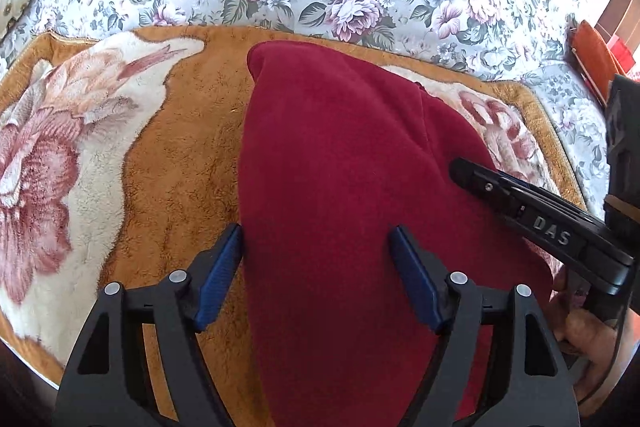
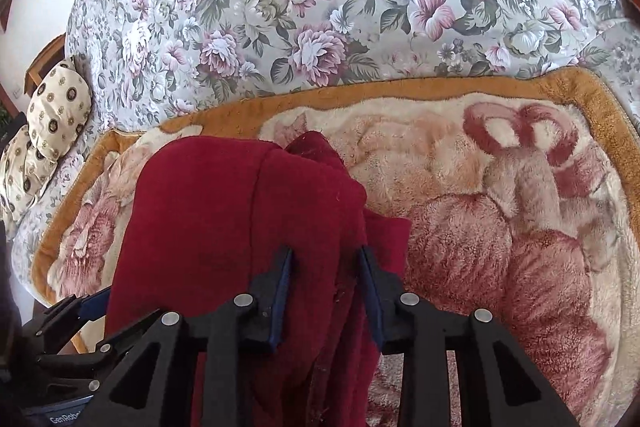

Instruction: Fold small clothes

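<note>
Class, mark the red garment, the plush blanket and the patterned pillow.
red garment [image 1: 340, 187]: left wrist view, middle of the cloth.
plush blanket [image 2: 500, 227]: right wrist view, its rose pattern.
patterned pillow [image 2: 60, 107]: right wrist view, its face.

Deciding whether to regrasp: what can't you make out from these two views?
- Near hem of the red garment: cut off by the bottom edge, both views.
- Right tool: cloth fills its gap, so the grip is unclear.
- Left tool: open; contact with the garment is unclear.
- Garment type: folds hide it.
</note>
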A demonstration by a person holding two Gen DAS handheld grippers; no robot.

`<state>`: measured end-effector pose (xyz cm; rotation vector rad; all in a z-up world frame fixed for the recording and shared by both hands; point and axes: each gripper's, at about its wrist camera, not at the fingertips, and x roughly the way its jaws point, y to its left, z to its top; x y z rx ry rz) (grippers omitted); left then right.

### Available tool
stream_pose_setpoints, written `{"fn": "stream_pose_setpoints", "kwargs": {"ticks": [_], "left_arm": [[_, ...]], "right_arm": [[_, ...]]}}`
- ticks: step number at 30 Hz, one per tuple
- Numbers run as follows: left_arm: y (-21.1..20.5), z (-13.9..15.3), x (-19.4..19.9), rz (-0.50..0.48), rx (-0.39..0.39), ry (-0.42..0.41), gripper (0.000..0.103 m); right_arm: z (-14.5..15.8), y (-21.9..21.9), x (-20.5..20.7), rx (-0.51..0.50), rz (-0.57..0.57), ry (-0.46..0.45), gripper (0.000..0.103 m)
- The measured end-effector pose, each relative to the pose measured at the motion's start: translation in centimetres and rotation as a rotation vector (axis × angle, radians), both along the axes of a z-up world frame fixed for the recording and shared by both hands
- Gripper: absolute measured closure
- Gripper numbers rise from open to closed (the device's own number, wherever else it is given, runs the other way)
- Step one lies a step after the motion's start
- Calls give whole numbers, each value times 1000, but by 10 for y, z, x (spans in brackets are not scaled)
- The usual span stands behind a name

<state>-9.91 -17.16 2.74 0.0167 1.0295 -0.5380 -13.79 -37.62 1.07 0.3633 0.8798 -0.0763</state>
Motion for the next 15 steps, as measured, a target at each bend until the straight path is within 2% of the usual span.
{"fn": "stream_pose_setpoints", "kwargs": {"ticks": [4, 8, 12, 14, 15], "left_arm": [[2, 5, -4, 10, 8, -14, 27], [4, 9, -12, 19, 19, -34, 27], [7, 13, -22, 21, 38, -62, 27], [10, 14, -27, 30, 41, -77, 27], [12, 14, -29, 38, 40, -82, 27]], "right_arm": [[19, 8, -23, 44, 5, -37, 72], [36, 29, -52, 26, 47, -71, 72], [36, 54, -73, -89, 100, -50, 72], [24, 57, -76, -157, 83, -6, 72], [14, 55, -76, -152, 73, 18, 72]]}}
